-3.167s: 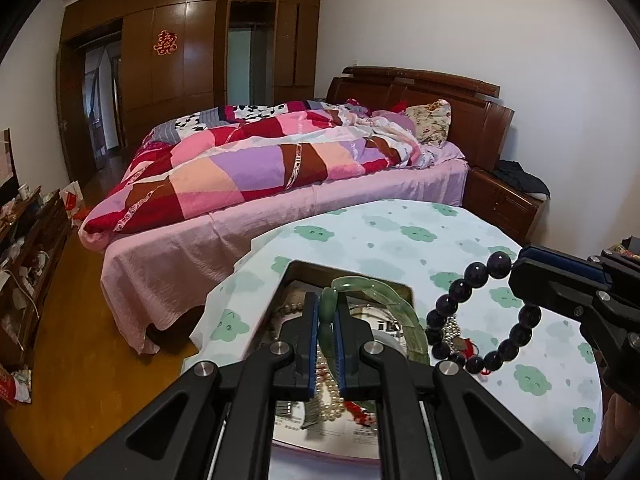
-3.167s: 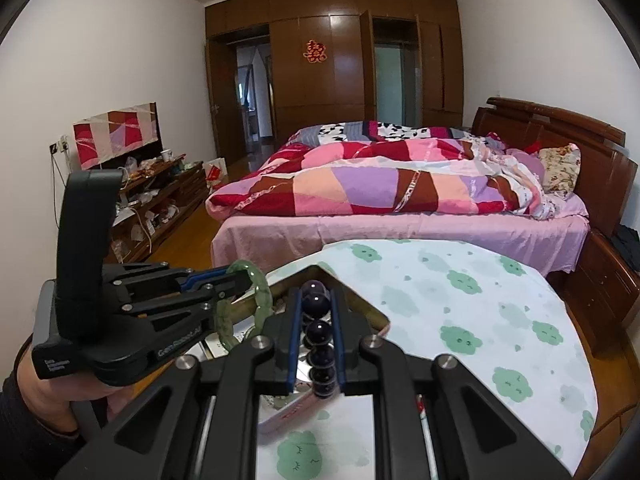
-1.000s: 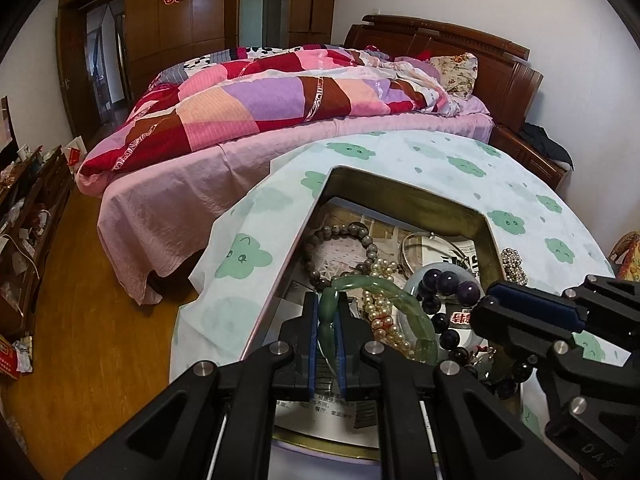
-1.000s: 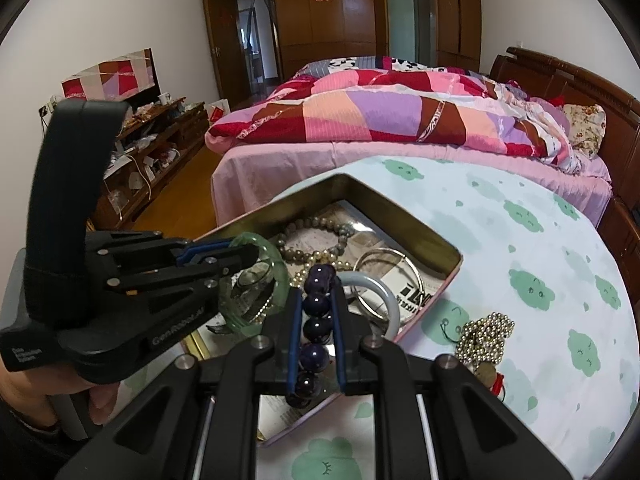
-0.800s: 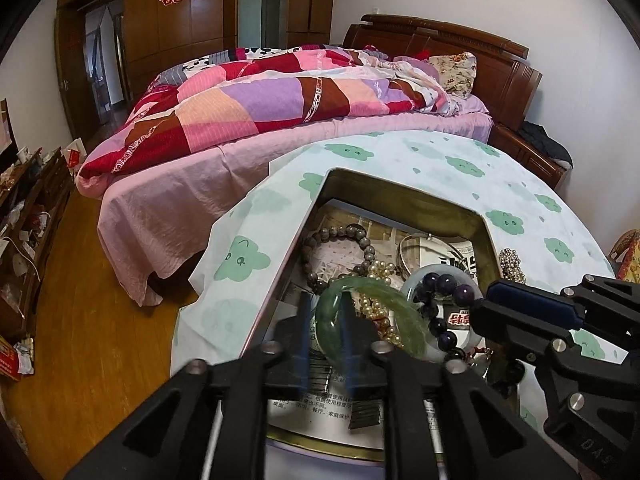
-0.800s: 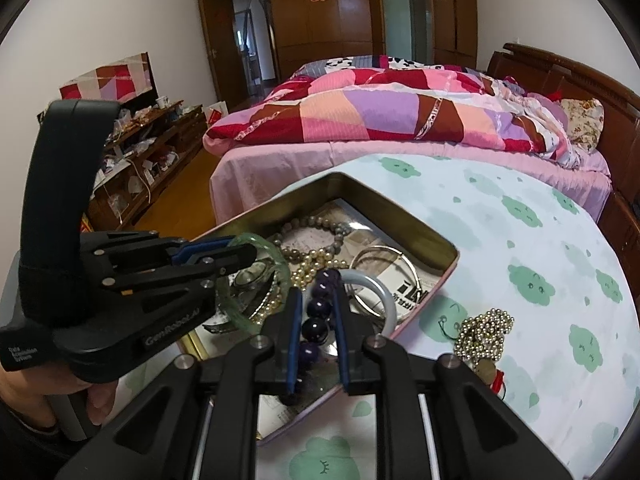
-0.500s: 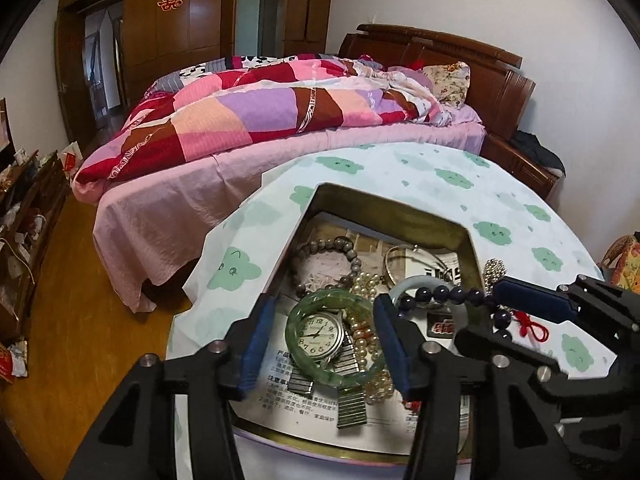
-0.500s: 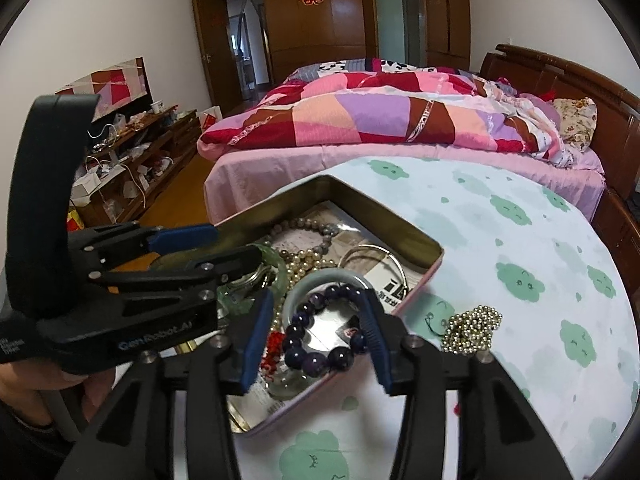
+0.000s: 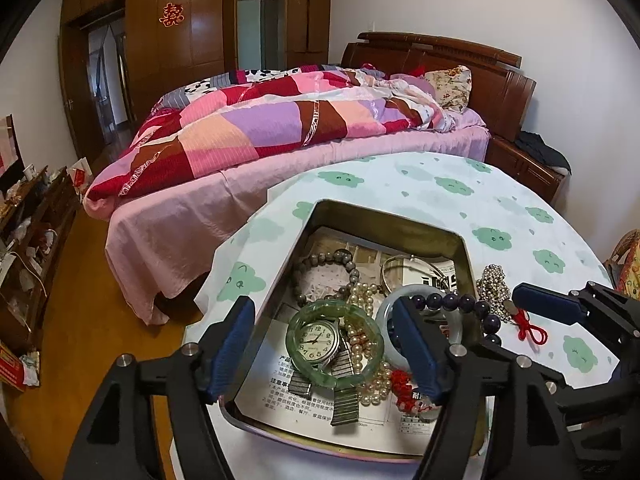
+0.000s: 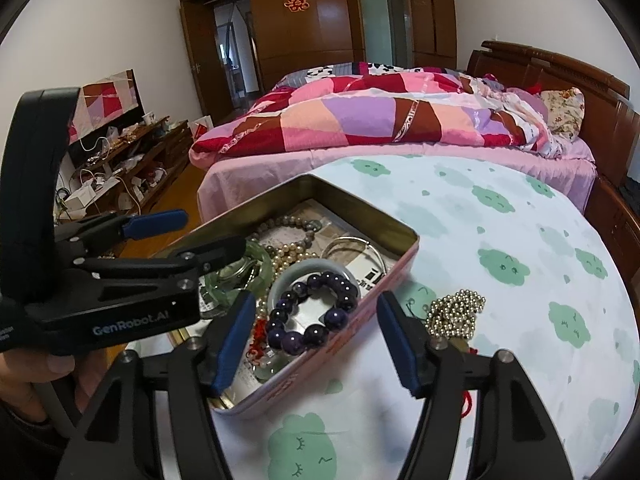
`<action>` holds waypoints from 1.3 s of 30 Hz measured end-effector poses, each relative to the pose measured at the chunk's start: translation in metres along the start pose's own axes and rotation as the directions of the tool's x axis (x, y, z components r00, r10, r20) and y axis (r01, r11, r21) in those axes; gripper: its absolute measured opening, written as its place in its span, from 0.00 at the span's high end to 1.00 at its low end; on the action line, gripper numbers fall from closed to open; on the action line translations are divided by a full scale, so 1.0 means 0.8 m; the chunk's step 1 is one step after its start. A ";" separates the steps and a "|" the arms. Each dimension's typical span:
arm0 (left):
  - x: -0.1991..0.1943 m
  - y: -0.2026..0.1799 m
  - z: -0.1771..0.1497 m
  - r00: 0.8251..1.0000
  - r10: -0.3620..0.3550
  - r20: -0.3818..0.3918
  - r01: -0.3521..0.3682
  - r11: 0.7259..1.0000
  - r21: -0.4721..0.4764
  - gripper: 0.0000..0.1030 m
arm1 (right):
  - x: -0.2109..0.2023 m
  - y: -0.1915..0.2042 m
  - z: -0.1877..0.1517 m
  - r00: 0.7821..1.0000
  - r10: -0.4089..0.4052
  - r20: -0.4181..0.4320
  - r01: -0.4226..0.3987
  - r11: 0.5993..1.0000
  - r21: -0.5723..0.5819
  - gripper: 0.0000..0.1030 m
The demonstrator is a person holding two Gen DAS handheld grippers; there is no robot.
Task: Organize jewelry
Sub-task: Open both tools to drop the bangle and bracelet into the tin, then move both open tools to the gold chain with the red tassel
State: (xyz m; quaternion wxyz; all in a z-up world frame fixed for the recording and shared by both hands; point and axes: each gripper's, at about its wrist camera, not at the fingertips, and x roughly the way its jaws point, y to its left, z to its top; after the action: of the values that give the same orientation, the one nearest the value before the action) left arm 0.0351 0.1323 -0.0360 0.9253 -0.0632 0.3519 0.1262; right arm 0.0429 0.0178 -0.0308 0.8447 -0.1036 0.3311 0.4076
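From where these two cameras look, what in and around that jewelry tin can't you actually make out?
- Near wall of the tin: left view, hidden by the left gripper.
- Green bangle: right view, partly behind the left gripper.
- Printed paper lining the tin: characters too small to read.
- Red cord by the gold bead chain: right view, mostly behind the right gripper.

Soft, even daylight fills the room; shadows are faint. Pale glare streaks the glossy wardrobe and its glass panel. Both fisheye views bend straight lines and darken to black at the corners. The middle is sharp; the edges are slightly soft.
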 end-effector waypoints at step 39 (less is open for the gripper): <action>-0.002 -0.061 -0.015 1.000 -0.003 -0.024 0.003 1.000 -0.004 0.30 | -0.007 -0.113 -0.054 0.984 -0.097 -0.151 0.110 0.990 0.083 0.47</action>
State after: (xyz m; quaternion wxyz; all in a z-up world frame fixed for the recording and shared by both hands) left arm 0.0398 0.0827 -0.0423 0.9210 -0.0669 0.3629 0.1247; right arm 0.0881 -0.0636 -0.0684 0.8419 -0.1119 0.4047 0.3390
